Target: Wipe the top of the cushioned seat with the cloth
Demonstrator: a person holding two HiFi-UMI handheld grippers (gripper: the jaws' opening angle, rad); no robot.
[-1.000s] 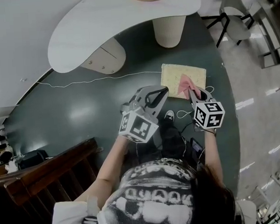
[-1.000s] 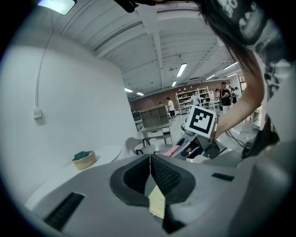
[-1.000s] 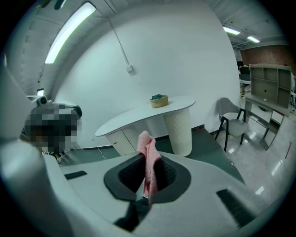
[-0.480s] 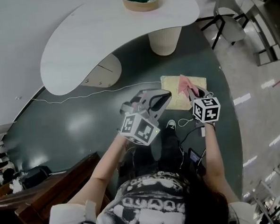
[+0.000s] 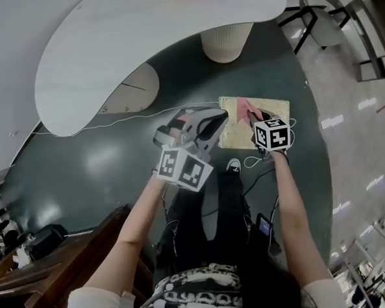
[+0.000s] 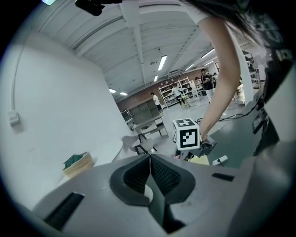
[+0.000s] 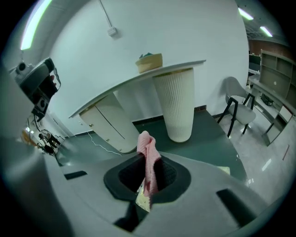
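Note:
The cushioned seat (image 5: 268,108) is a pale yellow square pad lying on the dark green floor. My right gripper (image 5: 255,119) hangs over its near edge, shut on a pink cloth (image 5: 244,107) that bunches above the seat. In the right gripper view the pink cloth (image 7: 148,159) stands up pinched between the jaws of my right gripper (image 7: 148,172), and a sliver of the seat (image 7: 143,199) shows below. My left gripper (image 5: 218,120) hovers at the seat's left edge. In the left gripper view, my left gripper (image 6: 150,172) is shut with nothing in it.
A white curved table (image 5: 140,49) on a ribbed pedestal (image 5: 226,40) stands beyond the seat, with a basket (image 7: 149,61) on top. A chair (image 5: 322,25) is at the far right. A white cable (image 5: 112,122) runs across the floor. A wooden railing (image 5: 68,255) is at the lower left.
Both grippers have moved forward toward the seat. The right gripper, still holding the pink cloth, now hangs over the seat's near edge.

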